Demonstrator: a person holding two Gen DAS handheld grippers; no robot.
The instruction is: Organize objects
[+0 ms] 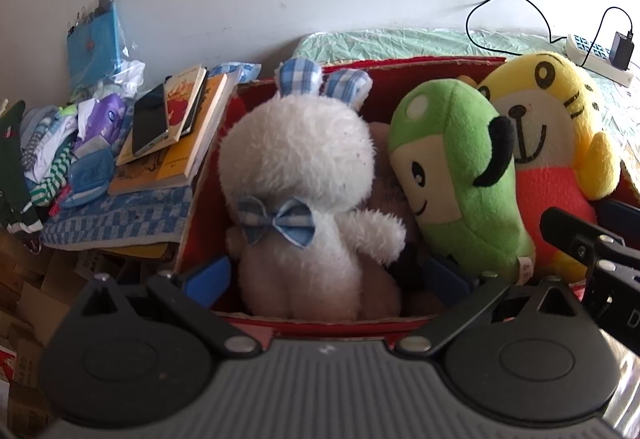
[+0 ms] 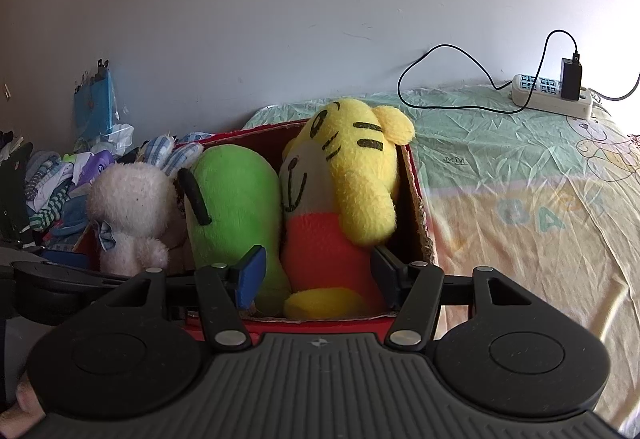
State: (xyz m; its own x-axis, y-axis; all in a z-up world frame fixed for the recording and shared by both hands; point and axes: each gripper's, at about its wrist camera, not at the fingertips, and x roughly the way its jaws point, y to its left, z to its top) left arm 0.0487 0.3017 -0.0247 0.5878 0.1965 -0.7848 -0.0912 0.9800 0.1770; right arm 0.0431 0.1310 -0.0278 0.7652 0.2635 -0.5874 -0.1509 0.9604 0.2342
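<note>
In the left wrist view, the left gripper (image 1: 324, 275) has its blue-padded fingers spread to either side of the white rabbit plush (image 1: 308, 195), which sits upright at the left end of the red cardboard box (image 1: 208, 175); whether the pads touch the fur cannot be told. The green plush (image 1: 460, 175) and yellow tiger plush (image 1: 552, 143) stand packed beside it, and a stack of books (image 1: 176, 135) lies just left of the box. In the right wrist view, the right gripper (image 2: 316, 275) is likewise spread, straddling the tiger's orange belly at the box's right end, on the bed sheet (image 2: 520, 199). The step appears to be seating the toys; doing it well likely means pressing each plush straight down without tipping its neighbour, and withdrawing the fingers clear of the fur and the box wall.
</note>
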